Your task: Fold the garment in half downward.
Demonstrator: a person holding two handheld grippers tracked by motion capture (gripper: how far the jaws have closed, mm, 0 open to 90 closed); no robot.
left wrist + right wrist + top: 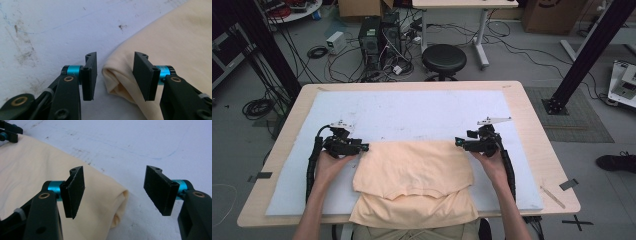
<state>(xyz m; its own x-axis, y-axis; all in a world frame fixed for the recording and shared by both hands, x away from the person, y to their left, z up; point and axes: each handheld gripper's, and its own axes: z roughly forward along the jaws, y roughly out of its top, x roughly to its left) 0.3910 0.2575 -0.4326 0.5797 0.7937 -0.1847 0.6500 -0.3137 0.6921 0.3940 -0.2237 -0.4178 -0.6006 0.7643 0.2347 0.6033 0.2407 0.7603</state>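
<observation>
The shirt [414, 180] lay pale peach, folded over itself, at the near middle of the white mat [402, 110], its hem hanging past the table [532, 125] edge and cut off. The left gripper [115, 75] stood half open around the shirt's folded corner, pads clear; the right gripper [117, 192] gaped wide, empty, over the opposite corner. Beyond the shirt: a stool [443, 59], cables.
</observation>
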